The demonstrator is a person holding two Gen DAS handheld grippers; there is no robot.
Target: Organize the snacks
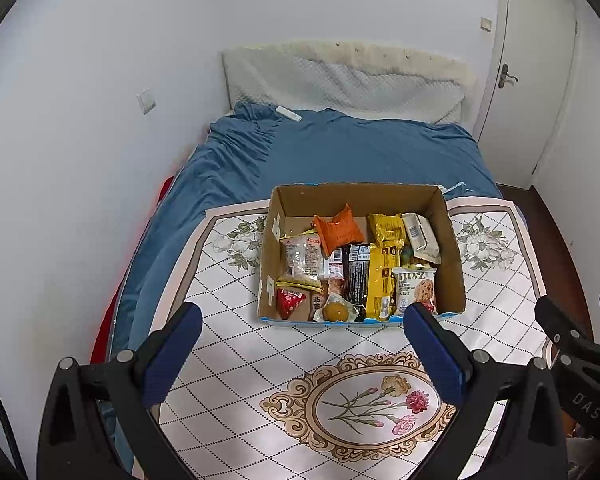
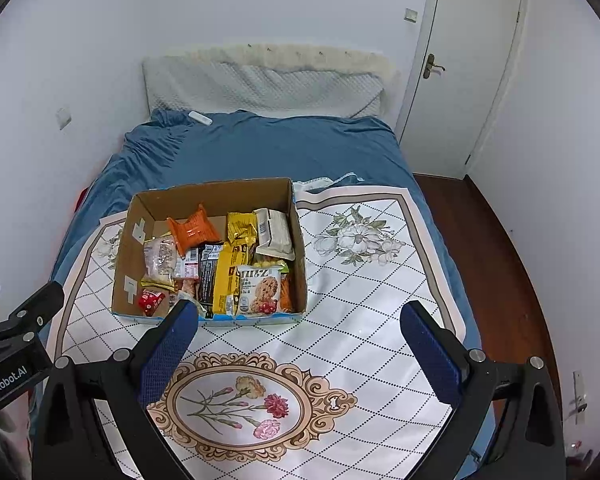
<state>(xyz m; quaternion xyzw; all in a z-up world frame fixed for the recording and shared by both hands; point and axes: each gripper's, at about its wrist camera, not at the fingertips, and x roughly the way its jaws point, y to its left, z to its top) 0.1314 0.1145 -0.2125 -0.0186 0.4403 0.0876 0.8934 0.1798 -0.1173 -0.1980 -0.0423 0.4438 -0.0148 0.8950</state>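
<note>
A shallow cardboard box (image 1: 452, 248) (image 2: 298, 236) sits on a flowered white mat (image 1: 260, 360) (image 2: 340, 340) laid over a bed. Several wrapped snacks fill it: an orange packet (image 1: 338, 230) (image 2: 192, 230), a yellow bar (image 1: 382, 276) (image 2: 232, 272), a cookie pack (image 1: 416, 290) (image 2: 260, 290), a red packet (image 1: 289, 302) (image 2: 150, 300). My left gripper (image 1: 302, 332) hovers open just in front of the box with nothing between its fingers. Also empty, my right gripper (image 2: 300, 332) stands open at the box's near right corner.
The bed has a blue sheet (image 1: 340, 148) (image 2: 260, 148) and a white quilted headboard pad (image 1: 340, 80). A small white remote (image 1: 288, 113) (image 2: 200, 118) lies near the head. A white door (image 2: 460, 72) stands at right beside dark wooden floor (image 2: 496, 264).
</note>
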